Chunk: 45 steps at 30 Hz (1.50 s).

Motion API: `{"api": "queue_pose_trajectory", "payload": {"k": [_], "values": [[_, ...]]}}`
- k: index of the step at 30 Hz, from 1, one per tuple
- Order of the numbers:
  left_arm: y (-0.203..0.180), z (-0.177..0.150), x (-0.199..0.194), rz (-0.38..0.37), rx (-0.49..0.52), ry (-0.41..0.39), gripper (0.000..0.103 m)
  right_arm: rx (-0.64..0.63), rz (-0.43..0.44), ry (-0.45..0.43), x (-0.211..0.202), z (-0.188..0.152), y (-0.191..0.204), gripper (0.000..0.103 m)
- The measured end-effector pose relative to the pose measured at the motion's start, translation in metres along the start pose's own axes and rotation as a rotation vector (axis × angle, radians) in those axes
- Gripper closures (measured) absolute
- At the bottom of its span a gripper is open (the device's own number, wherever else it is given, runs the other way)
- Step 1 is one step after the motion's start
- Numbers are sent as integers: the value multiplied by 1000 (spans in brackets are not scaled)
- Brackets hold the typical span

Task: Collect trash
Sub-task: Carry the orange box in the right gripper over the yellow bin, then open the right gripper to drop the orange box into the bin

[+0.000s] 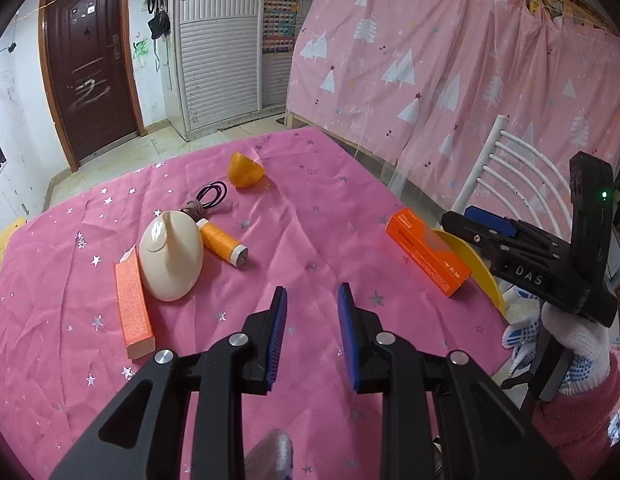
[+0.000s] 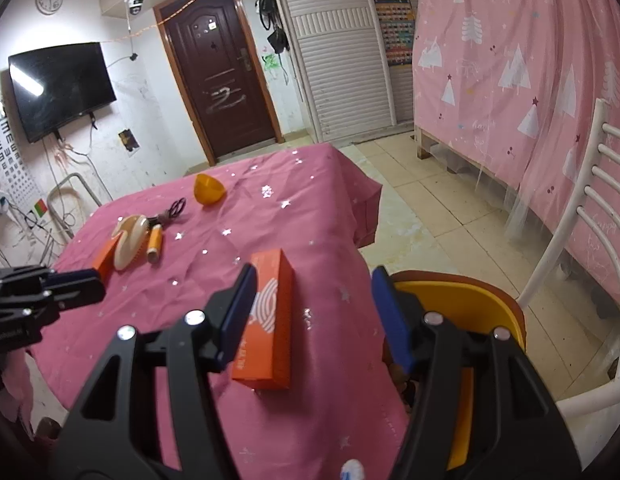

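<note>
My right gripper hangs released over the orange carton; left gripper nearly clenched, holding nothing.

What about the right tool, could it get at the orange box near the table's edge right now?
Probably yes. The right tool is open, and the orange box lies flat on the pink tablecloth right at its fingers, with nothing lying in the way.

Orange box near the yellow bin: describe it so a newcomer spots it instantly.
On the pink star-print tablecloth, look to the edge nearest the yellow bin. The long orange box lies flat there, alone; unlike the paler orange box beside the cream egg-shaped thing, it bears white wavy stripes.
</note>
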<state>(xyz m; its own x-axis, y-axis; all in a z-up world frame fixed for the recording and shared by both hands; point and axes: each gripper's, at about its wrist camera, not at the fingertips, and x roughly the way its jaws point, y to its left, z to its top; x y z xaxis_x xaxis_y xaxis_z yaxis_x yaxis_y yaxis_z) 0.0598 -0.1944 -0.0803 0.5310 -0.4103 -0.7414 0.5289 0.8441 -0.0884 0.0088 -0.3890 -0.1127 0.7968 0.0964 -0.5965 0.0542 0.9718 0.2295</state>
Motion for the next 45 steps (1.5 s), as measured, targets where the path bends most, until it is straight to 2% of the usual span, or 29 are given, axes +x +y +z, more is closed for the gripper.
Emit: {"api": "queue_pose_trajectory", "payload": {"k": [6,9,12,13,16,17,20,26,33,38,45], "values": [[-2,1,1,-2,8,1,85,2,18,-6,-4,1,-1,46],[-4,1,4,-4,12,7,85,-50,24,23,1,-1,11,46],[-6,1,5,-6,17,11,85,-103,-6,66,12,-6,23,48],[-7,0,6,-6,19,13,85,-119,-19,82,16,-8,26,56],[-6,0,6,-5,18,18,85,-163,-54,118,26,-14,32,71],[-5,0,7,-5,15,19,85,-177,-66,122,27,-16,34,80],[-4,0,9,-5,7,26,85,-192,-84,119,27,-18,35,81],[-19,13,8,-12,36,18,85,-111,-70,71,13,-9,9,81],[-67,50,15,-83,88,-16,85,-14,-140,-16,-21,4,-36,81],[-106,66,36,-133,101,10,85,78,-161,-55,-40,6,-75,81],[-150,74,72,-194,113,66,85,191,-183,-66,-45,0,-113,80]]}}
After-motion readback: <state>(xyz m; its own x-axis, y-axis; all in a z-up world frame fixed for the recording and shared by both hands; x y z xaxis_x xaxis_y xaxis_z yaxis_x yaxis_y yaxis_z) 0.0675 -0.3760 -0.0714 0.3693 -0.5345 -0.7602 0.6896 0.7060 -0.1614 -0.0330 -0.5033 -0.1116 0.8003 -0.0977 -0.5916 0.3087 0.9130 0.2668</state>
